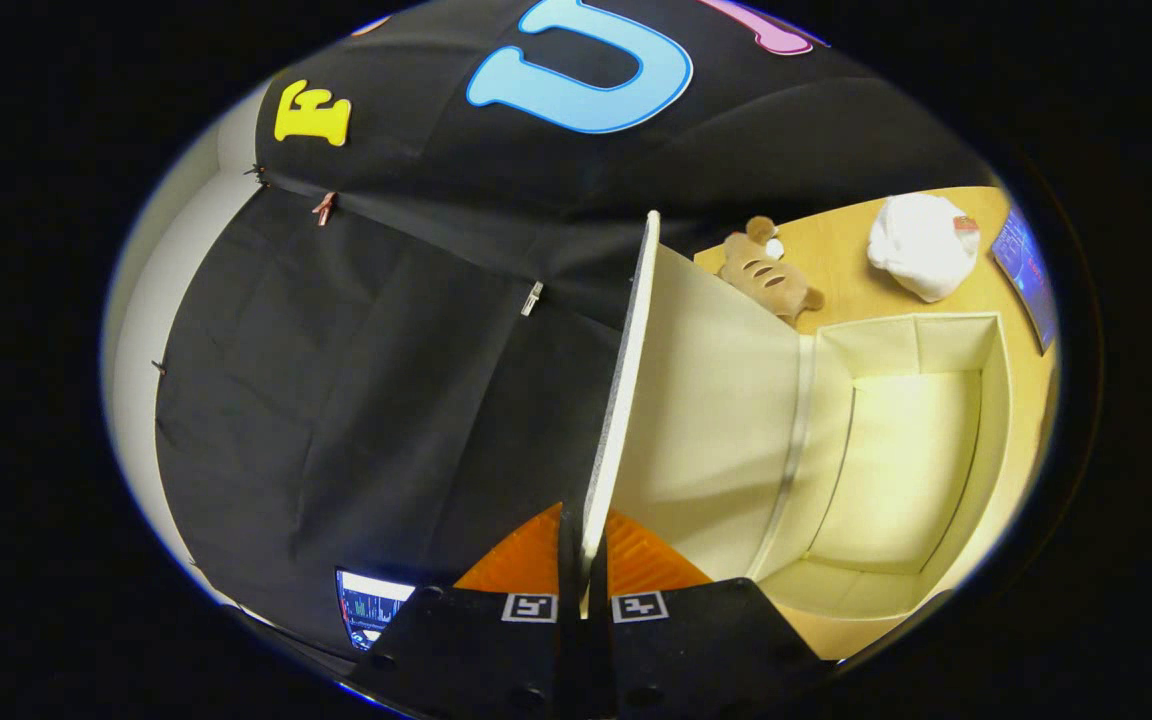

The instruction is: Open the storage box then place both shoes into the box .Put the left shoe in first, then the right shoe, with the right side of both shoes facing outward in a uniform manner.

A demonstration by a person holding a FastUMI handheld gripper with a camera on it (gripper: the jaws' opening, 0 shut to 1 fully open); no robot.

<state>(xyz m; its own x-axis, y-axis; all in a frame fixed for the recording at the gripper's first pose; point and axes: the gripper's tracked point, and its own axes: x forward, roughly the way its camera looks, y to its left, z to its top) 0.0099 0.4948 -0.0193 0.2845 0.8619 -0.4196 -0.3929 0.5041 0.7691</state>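
Both tongs [583, 545] fingers tight on raised lid [706, 400] edge.

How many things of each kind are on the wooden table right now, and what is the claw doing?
Storage box, open with nothing inside: 1
Plush toy: 1
White bundle, too blurred to identify: 1
Screen: 1
Total: 4
The claw is shut on the box lid, holding it raised.

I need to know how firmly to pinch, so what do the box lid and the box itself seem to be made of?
The lid, clamped edge-on between the gripper jaws, looks like stiff, thin board with a matte cream face. The box appears fabric-lined board: soft seams, folded corners, no gloss.
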